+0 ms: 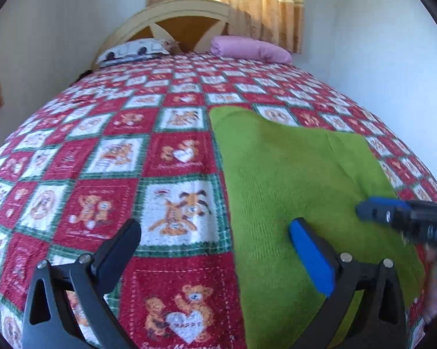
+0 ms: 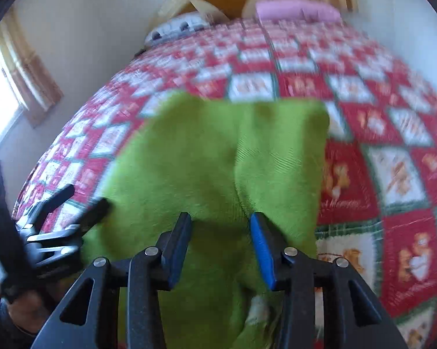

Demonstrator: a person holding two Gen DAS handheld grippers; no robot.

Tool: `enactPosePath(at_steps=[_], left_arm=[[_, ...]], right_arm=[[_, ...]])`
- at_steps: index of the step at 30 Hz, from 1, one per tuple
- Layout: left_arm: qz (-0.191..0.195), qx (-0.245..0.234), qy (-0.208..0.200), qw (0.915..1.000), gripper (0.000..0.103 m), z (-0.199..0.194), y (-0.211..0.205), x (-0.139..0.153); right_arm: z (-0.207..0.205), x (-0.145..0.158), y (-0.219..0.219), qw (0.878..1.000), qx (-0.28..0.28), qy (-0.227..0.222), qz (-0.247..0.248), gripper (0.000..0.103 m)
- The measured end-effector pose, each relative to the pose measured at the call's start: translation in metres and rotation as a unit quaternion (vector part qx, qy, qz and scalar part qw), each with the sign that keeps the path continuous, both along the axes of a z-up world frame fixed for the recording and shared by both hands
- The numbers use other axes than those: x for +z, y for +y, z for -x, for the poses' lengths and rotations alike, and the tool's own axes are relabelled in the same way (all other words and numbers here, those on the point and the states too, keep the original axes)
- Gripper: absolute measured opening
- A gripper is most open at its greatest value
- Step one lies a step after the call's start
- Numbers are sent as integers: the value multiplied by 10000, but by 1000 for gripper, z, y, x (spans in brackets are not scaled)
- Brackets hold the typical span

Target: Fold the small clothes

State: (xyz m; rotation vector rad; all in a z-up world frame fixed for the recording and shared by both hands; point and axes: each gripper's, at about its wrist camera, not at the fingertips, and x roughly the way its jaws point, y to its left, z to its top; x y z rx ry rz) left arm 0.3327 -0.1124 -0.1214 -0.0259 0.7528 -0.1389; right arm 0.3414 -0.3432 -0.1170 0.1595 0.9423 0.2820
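A green knitted garment [image 1: 291,174] lies flat on the red and white teddy-bear quilt [image 1: 102,160]. My left gripper [image 1: 215,226] stands wide open above the garment's left edge, with its blue pad over the green cloth and its dark finger over the quilt. It holds nothing. In the right wrist view, my right gripper [image 2: 220,218] hovers over the near part of the garment [image 2: 218,151]. Its pads are apart and a raised crease of cloth runs toward the gap. The right gripper [image 1: 366,210] also shows at the right edge of the left wrist view, and the left gripper [image 2: 81,200] at the left of the right wrist view.
A patterned pillow [image 1: 136,51] and a pink pillow [image 1: 250,49] lie at the head of the bed, under a wooden headboard [image 1: 174,20] and a curtain [image 1: 262,3]. White walls close in both sides. A window [image 2: 0,87] is at the left.
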Motion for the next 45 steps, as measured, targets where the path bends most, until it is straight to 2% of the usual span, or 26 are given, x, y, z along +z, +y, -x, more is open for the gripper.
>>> enactPosePath(at_steps=[1, 4, 8, 11, 14, 15, 17, 20, 22, 23, 24, 25, 26, 31, 36, 45], left_arm=[[46, -11, -10, 10000, 103, 0, 0, -1], [216, -42, 30, 9998, 103, -1, 2, -4], [324, 14, 1, 9995, 103, 2, 6, -4], [355, 11, 18, 9994, 103, 3, 6, -5], [402, -84, 45, 9991, 103, 3, 4, -7], [437, -85, 48, 9990, 103, 4, 5, -7], [566, -103, 83, 9983, 103, 3, 9, -8], [1039, -185, 208, 9942, 103, 3, 22, -12], [1331, -233, 318, 9903, 103, 3, 27, -15], [1358, -242, 328, 9899, 103, 3, 27, -15], [1336, -259, 312, 9902, 103, 3, 25, -14], [1279, -277, 284, 9910, 103, 4, 23, -13], [1238, -319, 256, 9915, 103, 5, 20, -12], [1136, -452, 230, 9922, 103, 7, 12, -12], [1342, -513, 353, 9890, 103, 5, 19, -15], [1306, -709, 412, 9880, 103, 3, 10, -16]], right_arm=[[-1, -1, -6, 9998, -56, -73, -163, 36], [0, -3, -18, 9991, -184, -74, -376, 27], [0, 11, -19, 9986, -63, -174, -500, 29], [-11, 25, -13, 9989, -106, -396, -224, 31], [-44, -2, -22, 9989, -427, 164, 70, 31], [-45, -2, -24, 9990, -445, 36, 63, 31], [-44, -1, -24, 9992, -399, -38, 73, 31], [-32, 10, -35, 9991, -288, -227, -189, 32], [-22, 13, -55, 9965, -477, -336, -593, 34], [-20, 12, -62, 9947, -534, -306, -820, 34], [-19, 9, -71, 9927, -592, -238, -1023, 41], [-20, 6, -74, 9921, -661, -170, -1056, 54], [-20, 3, -77, 9911, -731, -95, -1111, 57], [-28, -20, -92, 9777, -708, 280, -1958, 57], [-44, -24, -83, 9760, -493, 351, -2092, 57], [-75, -30, -63, 9745, -137, 399, -2203, 62]])
